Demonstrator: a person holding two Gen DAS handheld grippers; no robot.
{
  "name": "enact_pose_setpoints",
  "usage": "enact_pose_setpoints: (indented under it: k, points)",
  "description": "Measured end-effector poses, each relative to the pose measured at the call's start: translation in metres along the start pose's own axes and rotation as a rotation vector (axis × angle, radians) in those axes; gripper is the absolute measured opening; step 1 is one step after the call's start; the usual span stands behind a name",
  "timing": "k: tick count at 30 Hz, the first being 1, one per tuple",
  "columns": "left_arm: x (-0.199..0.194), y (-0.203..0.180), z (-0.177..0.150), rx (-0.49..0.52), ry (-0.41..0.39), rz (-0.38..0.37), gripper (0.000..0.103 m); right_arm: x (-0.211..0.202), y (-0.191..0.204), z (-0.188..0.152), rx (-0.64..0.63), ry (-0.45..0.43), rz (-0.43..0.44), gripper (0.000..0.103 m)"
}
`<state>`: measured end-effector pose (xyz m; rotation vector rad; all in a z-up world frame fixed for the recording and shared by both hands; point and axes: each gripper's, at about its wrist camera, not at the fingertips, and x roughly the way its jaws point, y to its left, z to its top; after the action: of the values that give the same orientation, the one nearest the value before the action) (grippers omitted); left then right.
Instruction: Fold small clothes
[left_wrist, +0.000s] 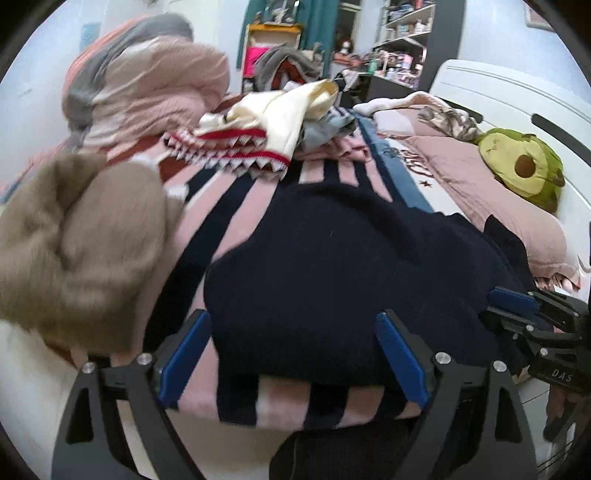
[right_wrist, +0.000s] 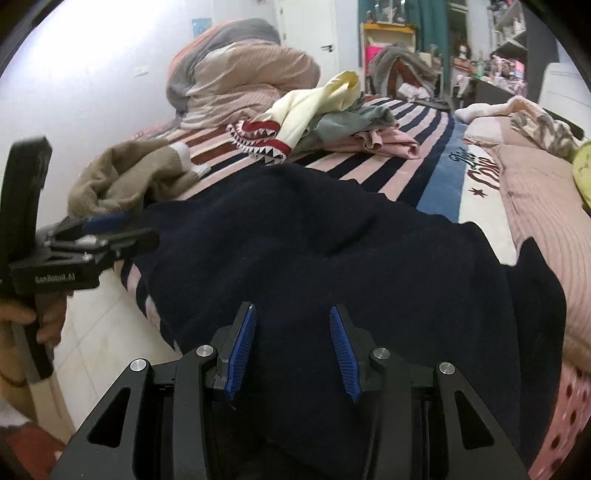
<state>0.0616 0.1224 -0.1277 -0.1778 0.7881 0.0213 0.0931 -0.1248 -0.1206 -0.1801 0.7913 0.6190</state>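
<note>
A dark navy knit garment (left_wrist: 332, 266) lies spread on the striped blanket (left_wrist: 243, 192) at the bed's near edge; it also fills the right wrist view (right_wrist: 314, 251). My left gripper (left_wrist: 293, 354) is open, its blue pads on either side of the garment's near hem, just above it. My right gripper (right_wrist: 291, 350) is open with a narrower gap, over the garment's near right part; it also shows at the right of the left wrist view (left_wrist: 517, 299). The left gripper also shows at the left of the right wrist view (right_wrist: 107, 229).
A tan fuzzy garment (left_wrist: 74, 236) lies at the left of the bed edge. A heap of clothes with a cream shark-tooth piece (left_wrist: 258, 125) sits farther back. A rolled duvet (left_wrist: 147, 85) is at the back left, a pink pillow with a green plush (left_wrist: 524, 166) at the right.
</note>
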Motion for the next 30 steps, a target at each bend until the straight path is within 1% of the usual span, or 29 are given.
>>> enact_pose_setpoints:
  k: [4,10,14,17,21,24,27,30]
  points:
    - [0.006,0.001,-0.011,-0.032,0.039,-0.007,0.095,-0.001,0.001,-0.006,0.044,-0.021,-0.014,0.029]
    - [0.020,0.003,-0.015,-0.073,0.079,-0.032,0.101,0.013,0.004,-0.016,0.078,0.011,-0.027,0.029]
    - [0.027,0.004,-0.016,-0.090,0.098,-0.046,0.102,0.015,0.006,-0.018,0.067,0.003,-0.041,0.029]
    - [0.031,0.005,-0.016,-0.100,0.110,-0.060,0.102,0.015,0.005,-0.018,0.058,0.002,-0.036,0.029]
    - [0.041,0.009,-0.018,-0.145,0.153,-0.113,0.102,0.016,0.005,-0.019,0.057,0.003,-0.028,0.029]
    - [0.052,0.016,-0.022,-0.220,0.192,-0.186,0.102,0.016,0.006,-0.019,0.054,0.001,-0.029,0.029]
    - [0.052,0.017,-0.022,-0.246,0.194,-0.225,0.102,0.016,0.006,-0.019,0.058,-0.003,-0.024,0.030]
    - [0.053,0.015,-0.022,-0.285,0.188,-0.290,0.102,0.015,0.005,-0.020,0.064,-0.004,-0.019,0.030]
